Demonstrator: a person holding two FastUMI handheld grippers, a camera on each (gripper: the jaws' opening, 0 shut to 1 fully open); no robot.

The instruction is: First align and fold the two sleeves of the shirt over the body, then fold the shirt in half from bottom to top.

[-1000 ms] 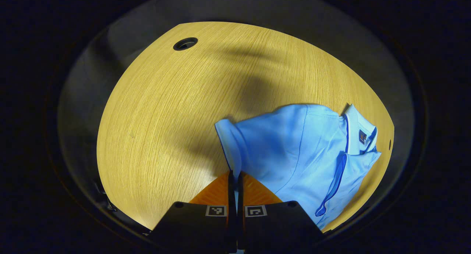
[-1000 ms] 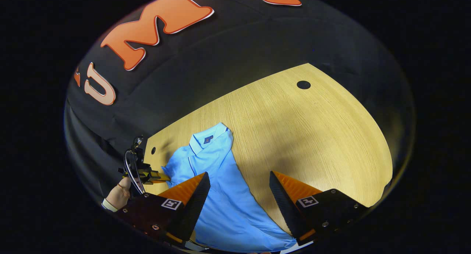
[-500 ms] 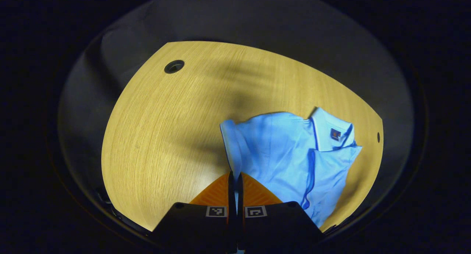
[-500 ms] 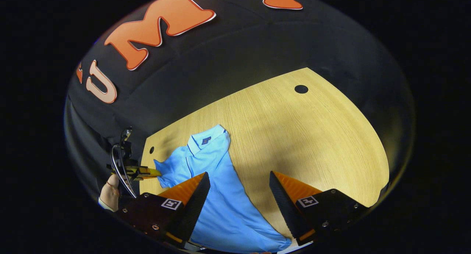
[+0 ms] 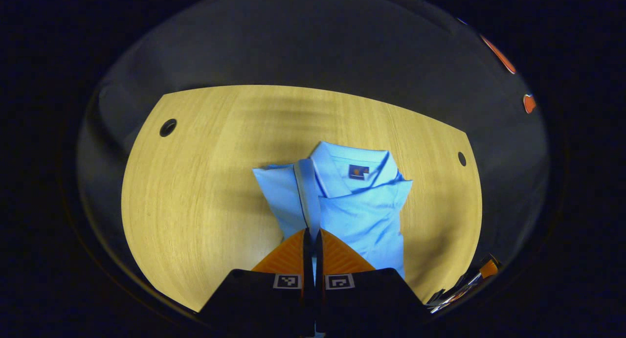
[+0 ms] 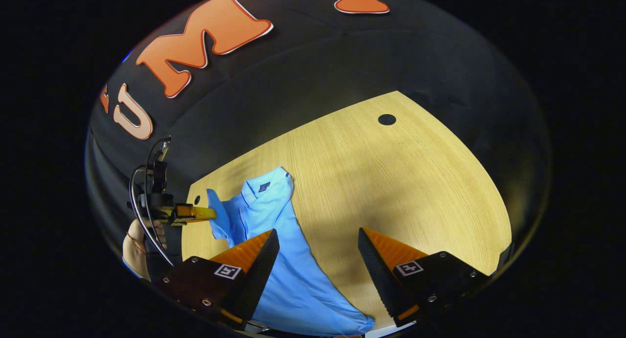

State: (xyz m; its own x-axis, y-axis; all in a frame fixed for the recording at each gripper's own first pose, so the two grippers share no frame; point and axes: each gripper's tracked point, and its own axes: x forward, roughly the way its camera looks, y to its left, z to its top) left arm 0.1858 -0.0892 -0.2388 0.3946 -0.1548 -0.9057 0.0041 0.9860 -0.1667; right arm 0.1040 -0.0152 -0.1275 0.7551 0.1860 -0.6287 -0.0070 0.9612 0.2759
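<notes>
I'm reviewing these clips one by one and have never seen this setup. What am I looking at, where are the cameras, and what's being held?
There is no robot here: a person carries a two-finger handheld gripper in each hand, and a fisheye camera rides on each. The left gripper view looks along the left gripper, whose jaws are pinched shut on a sleeve of the light blue polo shirt. The shirt lies on a wooden table. The right gripper view shows the right gripper with jaws wide open above the shirt, holding nothing, and farther off the person's hand holding the left gripper.

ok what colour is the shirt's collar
Light blue, like the rest of the shirt; the collar shows best in the left gripper view.
</notes>
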